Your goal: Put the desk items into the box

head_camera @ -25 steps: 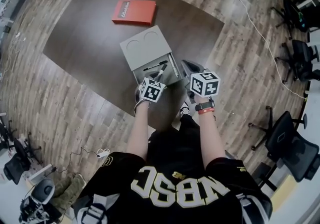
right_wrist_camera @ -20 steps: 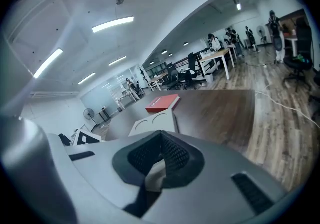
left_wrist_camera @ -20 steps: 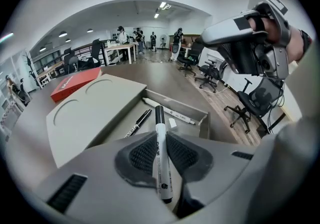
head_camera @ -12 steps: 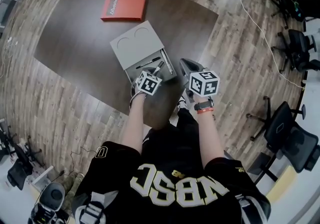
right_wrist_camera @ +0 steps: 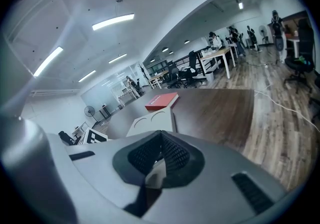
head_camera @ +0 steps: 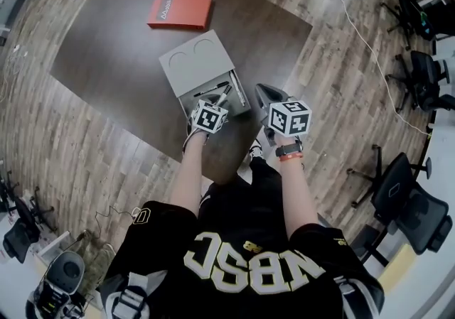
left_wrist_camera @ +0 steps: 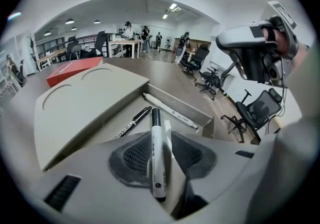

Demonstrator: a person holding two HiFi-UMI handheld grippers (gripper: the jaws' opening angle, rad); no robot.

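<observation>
With the left claw (left_wrist_camera: pixel 159 154) being spread around the black marker (left_wrist_camera: pixel 156 143) over the open compartment of the grey box (left_wrist_camera: pixel 75 108), the marker is best let fall flat beside the two pens (left_wrist_camera: pixel 131 122), which are shown clearly only in the left gripper view, while the right claw (right_wrist_camera: pixel 159 157) is seen pressed together, empty.
</observation>
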